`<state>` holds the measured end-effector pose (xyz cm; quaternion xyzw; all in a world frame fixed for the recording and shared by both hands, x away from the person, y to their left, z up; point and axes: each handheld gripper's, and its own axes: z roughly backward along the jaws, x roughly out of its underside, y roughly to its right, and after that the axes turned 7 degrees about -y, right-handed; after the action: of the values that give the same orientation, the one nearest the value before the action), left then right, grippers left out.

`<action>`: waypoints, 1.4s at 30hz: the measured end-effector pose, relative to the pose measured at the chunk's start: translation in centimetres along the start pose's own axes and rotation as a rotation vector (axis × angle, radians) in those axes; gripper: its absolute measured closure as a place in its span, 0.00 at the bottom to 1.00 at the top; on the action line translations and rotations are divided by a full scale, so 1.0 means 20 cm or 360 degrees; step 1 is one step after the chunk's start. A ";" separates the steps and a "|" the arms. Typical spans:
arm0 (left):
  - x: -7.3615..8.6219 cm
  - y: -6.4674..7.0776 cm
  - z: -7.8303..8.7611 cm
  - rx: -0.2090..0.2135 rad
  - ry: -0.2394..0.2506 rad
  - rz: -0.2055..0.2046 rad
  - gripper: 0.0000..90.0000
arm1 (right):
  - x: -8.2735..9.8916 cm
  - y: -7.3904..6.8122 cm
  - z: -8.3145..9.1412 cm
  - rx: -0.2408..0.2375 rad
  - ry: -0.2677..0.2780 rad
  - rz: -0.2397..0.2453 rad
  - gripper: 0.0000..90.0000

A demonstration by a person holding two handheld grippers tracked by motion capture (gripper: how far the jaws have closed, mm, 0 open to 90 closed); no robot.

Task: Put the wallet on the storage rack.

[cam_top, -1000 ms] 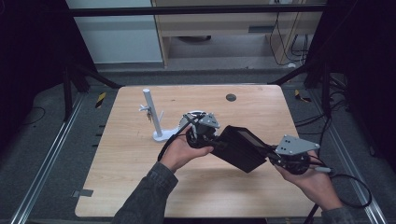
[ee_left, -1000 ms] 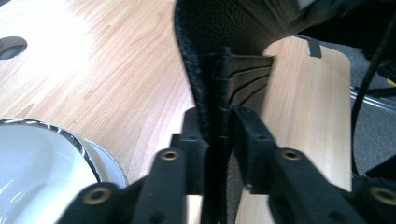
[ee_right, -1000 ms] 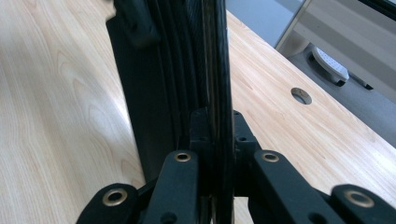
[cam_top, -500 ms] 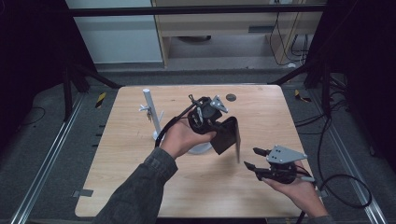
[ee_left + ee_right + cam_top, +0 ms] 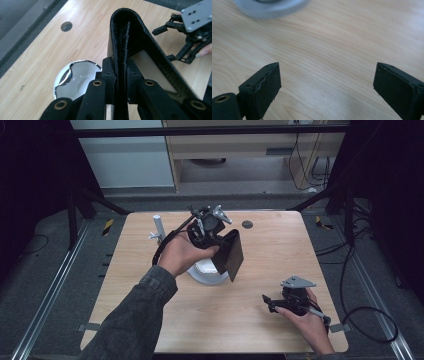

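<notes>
A black folded leather case (image 5: 231,255) hangs upright above the table, its open edge turned toward the camera in the left gripper view. My left gripper (image 5: 219,242) is shut on one flap of the case (image 5: 140,37), with the pads (image 5: 108,75) pressing on either side of it. My right gripper (image 5: 268,303) sits low over the table's front right, apart from the case. Its jaws have just been opening and stand wide in the right gripper view (image 5: 327,85), with bare wood between them. From the left gripper view, the right gripper (image 5: 165,43) shows beyond the case.
A round white stand base (image 5: 205,272) with a shiny top (image 5: 75,77) sits under the case, and its rim (image 5: 269,10) lies ahead of my right gripper. A white post (image 5: 156,224) stands at the back left. The wooden table (image 5: 280,250) has a small hole (image 5: 247,224).
The right gripper let go of the case, opened, and sank toward the table's front right. The left gripper lifted the case and it swung upright.
</notes>
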<state>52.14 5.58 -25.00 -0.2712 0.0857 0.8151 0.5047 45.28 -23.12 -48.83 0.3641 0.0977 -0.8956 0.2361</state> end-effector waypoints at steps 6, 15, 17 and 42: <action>0.01 -0.04 0.05 -0.0034 0.0033 0.0033 0.90 | 0.04 0.04 -0.09 0.0075 -0.0133 -0.0100 0.08; 0.04 -0.12 0.10 -0.0128 0.0046 0.0100 0.90 | 0.04 0.04 -0.12 0.0132 -0.0129 -0.0141 0.05; 0.05 -0.14 0.12 -0.0150 0.0043 0.0110 0.90 | 0.04 0.04 -0.13 0.0135 -0.0127 -0.0140 0.04; 0.15 -0.19 -0.07 -0.0168 -0.0067 0.0138 0.90 | 0.04 0.04 -0.13 0.0141 -0.0121 -0.0137 0.04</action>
<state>55.01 9.16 -27.22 -0.2761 0.0437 0.8451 0.4556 46.77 -23.19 -51.28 0.3354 0.0645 -0.9216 0.1845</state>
